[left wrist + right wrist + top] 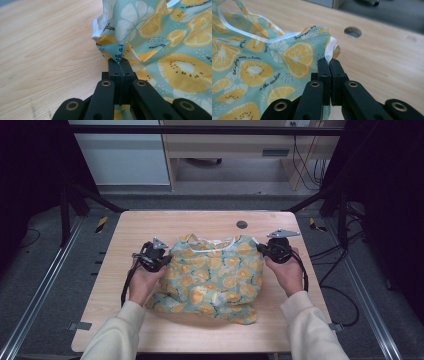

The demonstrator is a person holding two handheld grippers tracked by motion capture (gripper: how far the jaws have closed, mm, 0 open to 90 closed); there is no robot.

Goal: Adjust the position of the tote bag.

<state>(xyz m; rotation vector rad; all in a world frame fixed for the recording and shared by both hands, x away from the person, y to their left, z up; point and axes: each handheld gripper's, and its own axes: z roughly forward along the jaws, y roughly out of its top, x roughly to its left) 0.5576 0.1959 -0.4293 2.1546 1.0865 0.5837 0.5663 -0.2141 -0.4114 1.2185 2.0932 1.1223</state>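
A teal cloth garment [212, 275] printed with yellow citrus slices lies on the wooden table [150, 227]. My left gripper [161, 259] is shut on the garment's left edge; in the left gripper view its jaws pinch a fold of the cloth [117, 51] just above the fingertips [121, 65]. My right gripper [264, 250] is shut on the garment's right edge, near the white-trimmed hem [331, 48], with the cloth [274, 65] spreading to the left of its fingertips [329, 62]. The garment hangs stretched between the two grippers, its upper part raised off the table.
A round cable hole [242, 224] sits in the table behind the garment, also visible as a hole [352, 32] in the right gripper view. Metal frame rails and cables run along both sides of the table. Bare wood surrounds the garment.
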